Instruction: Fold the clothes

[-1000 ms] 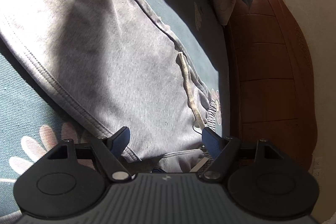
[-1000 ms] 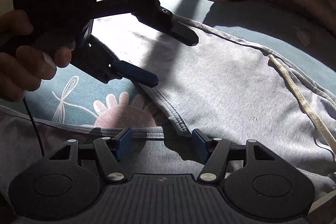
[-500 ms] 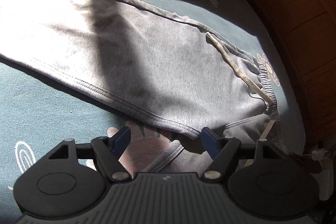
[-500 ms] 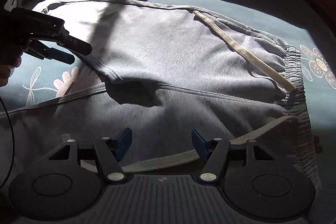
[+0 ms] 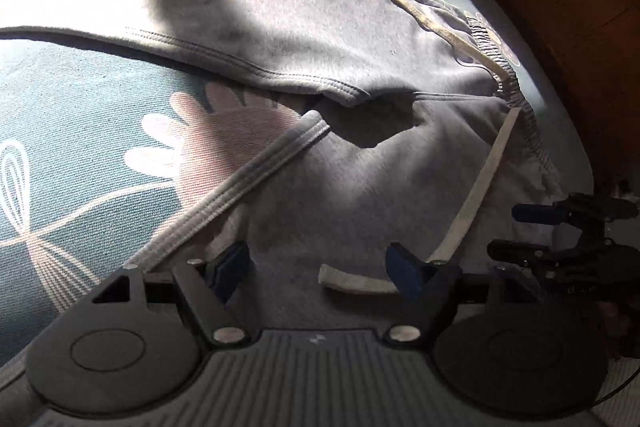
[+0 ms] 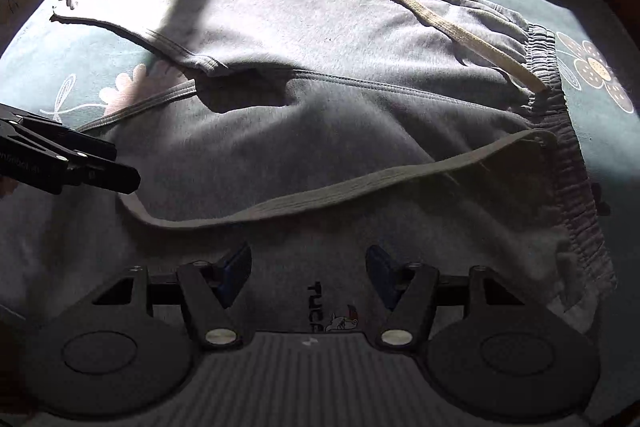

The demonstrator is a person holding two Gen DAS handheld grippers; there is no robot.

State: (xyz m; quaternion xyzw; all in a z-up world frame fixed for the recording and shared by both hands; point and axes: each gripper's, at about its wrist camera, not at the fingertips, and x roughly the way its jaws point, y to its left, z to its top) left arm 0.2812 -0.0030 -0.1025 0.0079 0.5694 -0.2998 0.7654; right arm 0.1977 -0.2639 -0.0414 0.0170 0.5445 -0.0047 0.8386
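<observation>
Grey sweatpants [image 6: 320, 39] lie spread on the bed [image 6: 592, 27], both my left tool [image 5: 320, 267] and right tool [image 6: 308, 267] apart and empty, so next I must grip the waistband [image 6: 560, 131].

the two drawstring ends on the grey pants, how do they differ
The upper drawstring end lies straight on the sunlit far leg; the lower drawstring end bends near its tip, in shade. The upper looks tan and textured, the lower paler and smoother. The lower lies close to the left hand-held gripper. Both are flat tapes running from the gathered waistband.
</observation>
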